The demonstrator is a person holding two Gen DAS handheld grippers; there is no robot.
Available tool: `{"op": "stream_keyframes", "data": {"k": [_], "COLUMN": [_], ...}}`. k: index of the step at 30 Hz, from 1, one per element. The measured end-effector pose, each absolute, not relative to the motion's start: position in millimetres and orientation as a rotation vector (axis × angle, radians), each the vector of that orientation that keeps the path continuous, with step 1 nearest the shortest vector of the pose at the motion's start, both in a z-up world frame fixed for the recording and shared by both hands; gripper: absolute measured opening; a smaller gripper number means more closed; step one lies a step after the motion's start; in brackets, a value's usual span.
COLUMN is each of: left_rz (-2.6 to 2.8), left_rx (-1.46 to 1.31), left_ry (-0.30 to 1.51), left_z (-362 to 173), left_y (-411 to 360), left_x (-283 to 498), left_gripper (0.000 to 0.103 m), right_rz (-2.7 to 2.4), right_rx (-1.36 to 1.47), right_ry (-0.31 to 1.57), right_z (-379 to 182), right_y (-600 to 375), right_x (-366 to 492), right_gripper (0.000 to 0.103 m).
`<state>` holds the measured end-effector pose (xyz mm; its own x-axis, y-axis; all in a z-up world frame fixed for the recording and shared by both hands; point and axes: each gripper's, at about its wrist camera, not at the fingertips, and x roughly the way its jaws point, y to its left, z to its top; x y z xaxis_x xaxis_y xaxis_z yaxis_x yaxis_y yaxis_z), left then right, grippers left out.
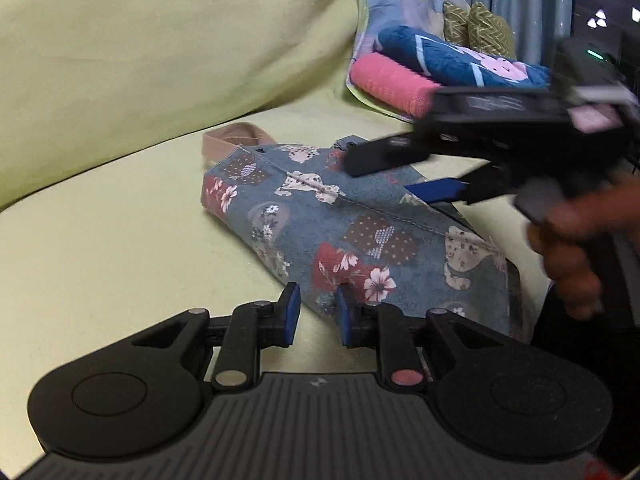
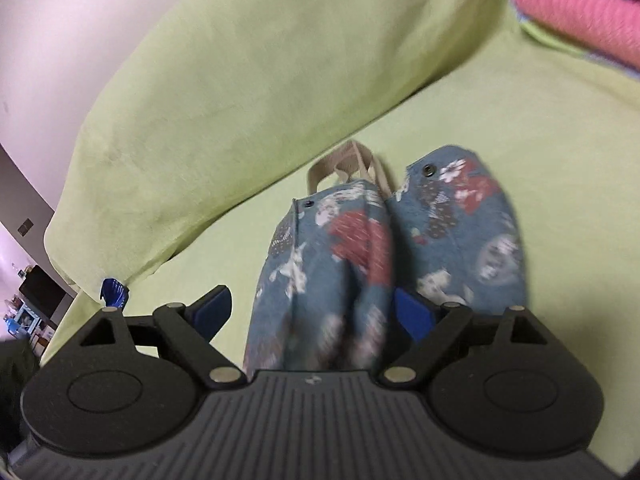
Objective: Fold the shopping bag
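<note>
Left wrist view first: at the far left a pale yellow-green sofa backrest slopes down to the seat cushion of the same cloth. Near the bottom edge, the left tool hangs low with its blue-padded fingers a small way apart; the near corner of the bag lies just beyond and beside the right finger, and nothing is pinched between them as far as I can see. In the middle of the seat lies the blue floral patchwork fabric shopping bag, already doubled lengthwise into a long narrow bundle, with its beige webbing handle poking out at the far end. To the right, the right tool, blurred, hovers over the far part of the bag, held by a hand at the right edge. Beyond it a rolled pink towel and a dark blue plush cushion sit on the far right of the sofa.

In the right wrist view the right tool's fingers stand wide apart, straddling the bag without pressing it; the bag shows two puffy lobes, not flat.

My reading: the lengthwise fold looks done but loose. Flattening it, tucking the handle and folding it across seem to remain.
</note>
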<state>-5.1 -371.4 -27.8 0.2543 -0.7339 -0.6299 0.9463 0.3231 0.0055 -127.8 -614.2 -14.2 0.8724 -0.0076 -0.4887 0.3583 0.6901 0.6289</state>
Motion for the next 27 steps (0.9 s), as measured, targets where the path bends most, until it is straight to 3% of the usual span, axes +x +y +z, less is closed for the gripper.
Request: {"op": "stream_keyframes", "data": {"k": [1, 2, 3, 6, 12, 20, 24, 26, 27], "left_rz": [-1.188, -1.186, -1.185, -1.195, -1.273, -1.345, -1.344, -1.34, -1.334], "left_rx": [0.429, 0.435, 0.443, 0.454, 0.475, 0.554, 0.617, 0.582, 0.554], "left_ry": [0.58, 0.574, 0.567, 0.536, 0.423, 0.427, 0.451, 0.454, 0.453], "left_z": [-28.2, -28.7, -28.6, -25.3, -11.8, -29.5, -40.3, -32.8, -28.2], "left_y": [-370.8, -370.9, -371.0, -370.3, -387.6, -429.3, -443.0, -440.6, -438.1], "left_x": [-6.0, -6.8, -7.7, -12.6, -33.5, -47.6, -50.9, -47.2, -44.1], "left_gripper": [0.023, 0.023, 0.023, 0.023, 0.03, 0.041, 0.041, 0.041, 0.041], "right_rz": [-0.209, -0.205, -0.207, -0.214, -0.276, -0.421, -0.405, -0.407, -0.418], "right_rx": [0.811, 0.828, 0.839, 0.789, 0.586, 0.661, 0.678, 0.711, 0.714], "right_ry": [0.498, 0.517, 0.542, 0.542, 0.406, 0.454, 0.559, 0.522, 0.497], "right_z": [-19.1, -22.6, -25.6, -17.0, 26.9, -10.3, -32.2, -29.3, -25.0], "right_y": [-618.0, -619.5, -621.7, -618.8, -607.6, -653.4, -666.6, -671.3, -671.3], "right_x": [-120.8, -116.8, -112.3, -114.4, -150.2, -169.8, -161.2, -168.0, -172.0], "right_gripper": [0.073, 0.038, 0.022, 0.013, 0.011, 0.011, 0.012, 0.018, 0.028]}}
